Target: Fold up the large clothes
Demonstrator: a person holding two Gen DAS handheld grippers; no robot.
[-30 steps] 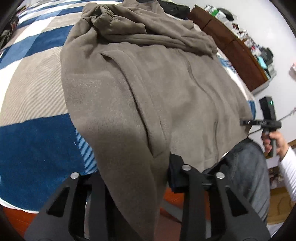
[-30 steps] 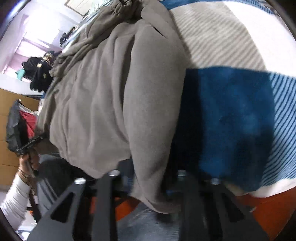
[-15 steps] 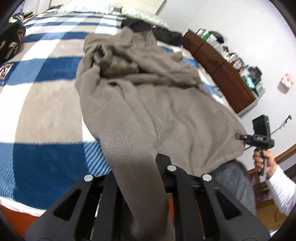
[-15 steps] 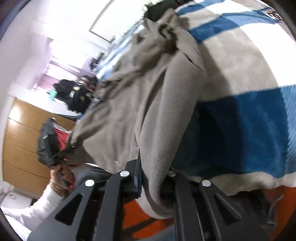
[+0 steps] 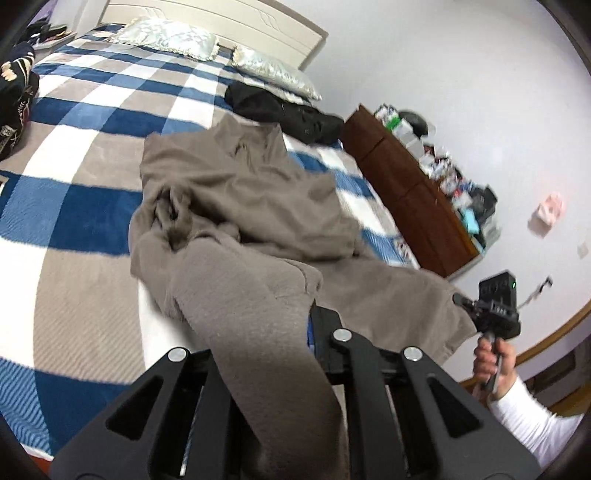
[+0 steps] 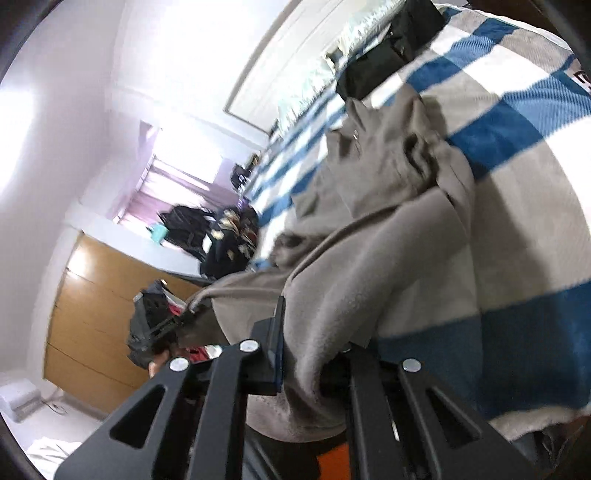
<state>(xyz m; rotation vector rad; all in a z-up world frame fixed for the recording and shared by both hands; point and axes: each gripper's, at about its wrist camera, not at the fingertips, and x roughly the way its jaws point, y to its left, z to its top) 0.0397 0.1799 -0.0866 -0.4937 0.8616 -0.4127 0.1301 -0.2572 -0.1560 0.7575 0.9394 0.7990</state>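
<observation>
My two wrist cameras look forward along my tongs, close over the grey garment (image 5: 251,206), sharing the checked bed (image 6: 524,177).

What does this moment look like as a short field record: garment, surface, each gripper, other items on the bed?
garment: grey-brown fleece garment, bunched in the middle, near edge lifted off the bed
surface: blue, white and beige checked blanket on a bed
left gripper: shut on one near corner of the garment
right gripper: shut on the other near corner
fold state: not yet folded over
other items: black clothing near two pillows; dark patterned bag at the far left edge
beside bed: brown dresser with clutter on top
</observation>
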